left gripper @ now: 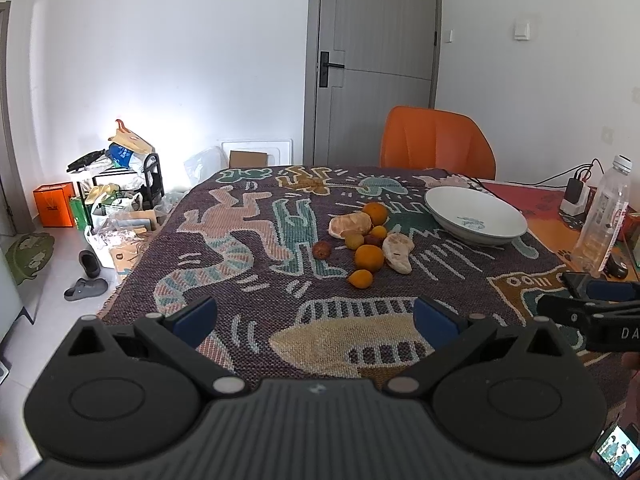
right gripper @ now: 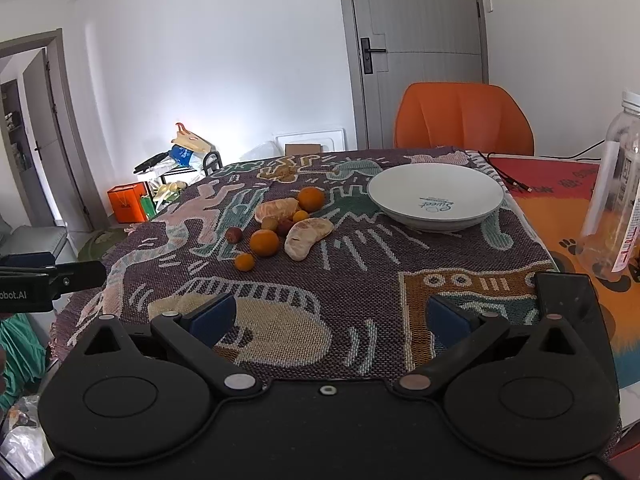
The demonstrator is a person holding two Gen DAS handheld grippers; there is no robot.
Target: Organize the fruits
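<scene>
Bottle (right gripper: 618,196) cut off at right edge.

Fruits (left gripper: 366,240) lie on the tablecloth (left gripper: 248,280), left of the bowl (left gripper: 476,216).

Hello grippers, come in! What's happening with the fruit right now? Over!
Left gripper open, right gripper open, both holding nothing. Fruit pile on patterned cloth, white plate bare. Nothing in the way.

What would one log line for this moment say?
left gripper: open, empty | right gripper: open, empty | fruits: on cloth | bowl: empty
</scene>
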